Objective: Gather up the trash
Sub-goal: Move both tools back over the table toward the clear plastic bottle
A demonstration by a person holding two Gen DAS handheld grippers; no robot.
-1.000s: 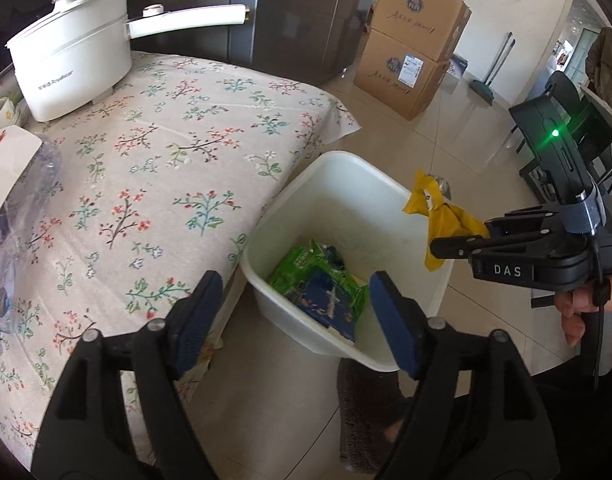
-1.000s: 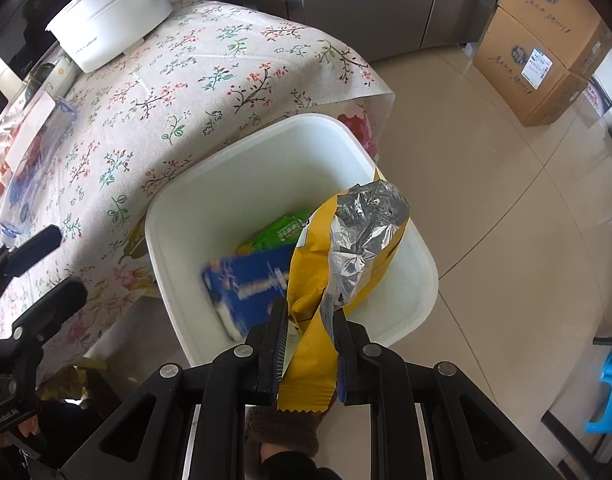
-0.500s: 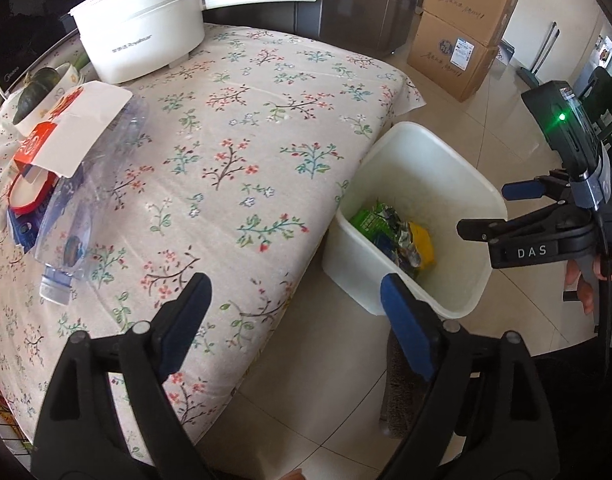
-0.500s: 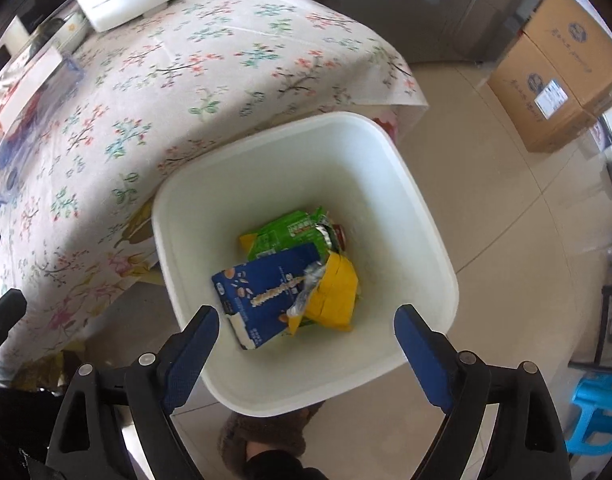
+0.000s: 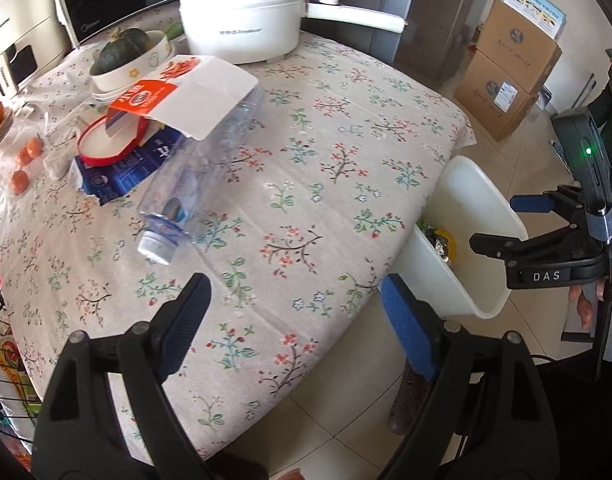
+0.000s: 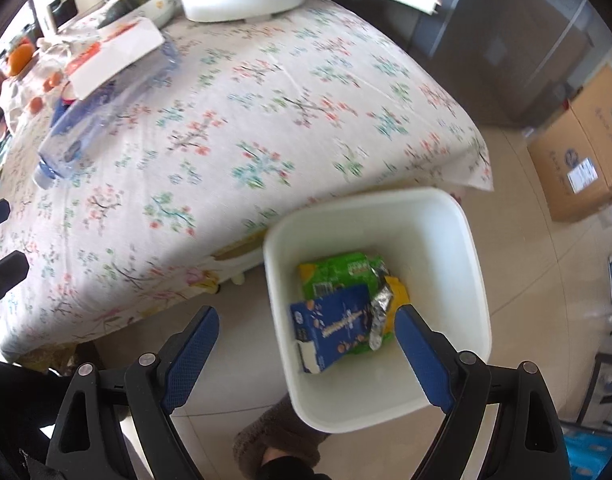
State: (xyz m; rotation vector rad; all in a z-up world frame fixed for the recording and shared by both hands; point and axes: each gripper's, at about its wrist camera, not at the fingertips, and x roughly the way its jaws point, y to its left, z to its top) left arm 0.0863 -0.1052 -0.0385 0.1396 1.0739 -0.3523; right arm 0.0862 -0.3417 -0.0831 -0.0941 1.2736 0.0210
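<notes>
Right gripper (image 6: pixel 306 344): jaws spread, emptied since a second ago; yellow foil bag (image 6: pixel 386 300) now deposited in white bin (image 6: pixel 472 280) beside the table. Left gripper (image 5: pixel 293 312): spread, shifted over tablecloth (image 5: pixel 326 160) toward plastic bottle (image 5: pixel 201 184).

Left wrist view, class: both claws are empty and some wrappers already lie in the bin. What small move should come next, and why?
Probably ease the left claw forward toward the clear plastic bottle lying on its side on the floral tablecloth. That claw is open, empty and already faces it, while the right claw, also open, hangs over the white bin.
</notes>
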